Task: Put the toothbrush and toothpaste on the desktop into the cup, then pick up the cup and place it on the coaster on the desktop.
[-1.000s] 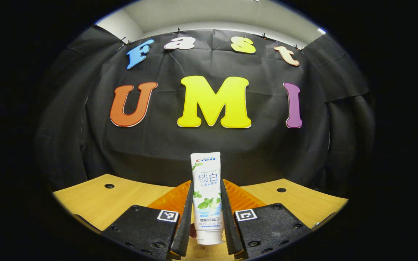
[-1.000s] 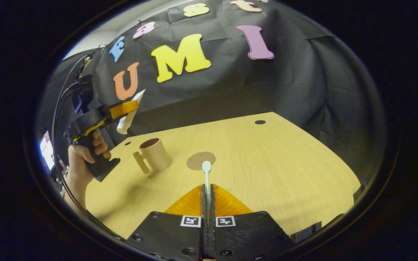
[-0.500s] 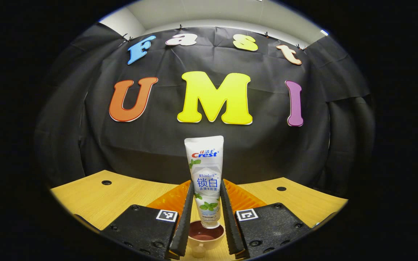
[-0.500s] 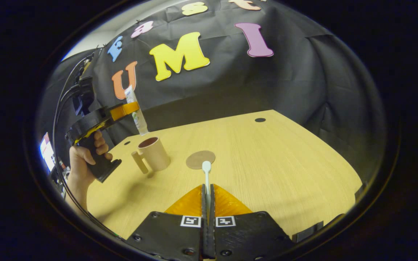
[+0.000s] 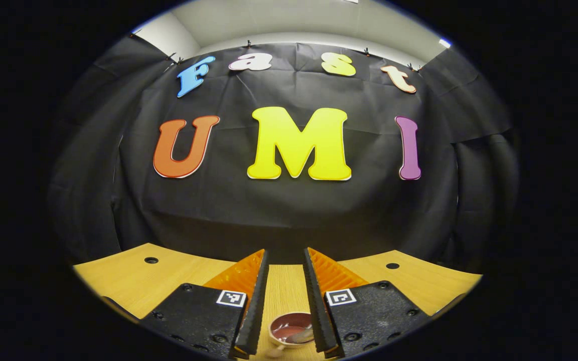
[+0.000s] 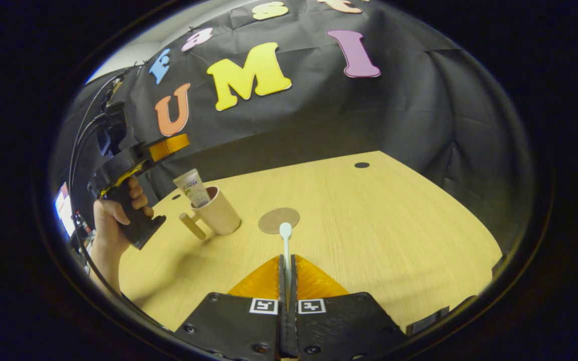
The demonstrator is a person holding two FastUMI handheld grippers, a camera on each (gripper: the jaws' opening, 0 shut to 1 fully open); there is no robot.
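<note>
Right gripper view: toothpaste bottom hidden inside cup.

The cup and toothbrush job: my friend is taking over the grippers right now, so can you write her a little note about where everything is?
Left gripper: open, holding nothing, above the tan cylindrical cup with a side handle.
Right gripper: shut on the pale slim toothbrush, head pointing forward, above the wooden desktop.
White toothpaste tube: standing in the cup, top leaning out over the rim.
Round brown coaster: on the desktop beside the cup, nothing on it.
Done: toothpaste in the cup.
Left: put the toothbrush in the cup, then set the cup on the coaster.
</note>
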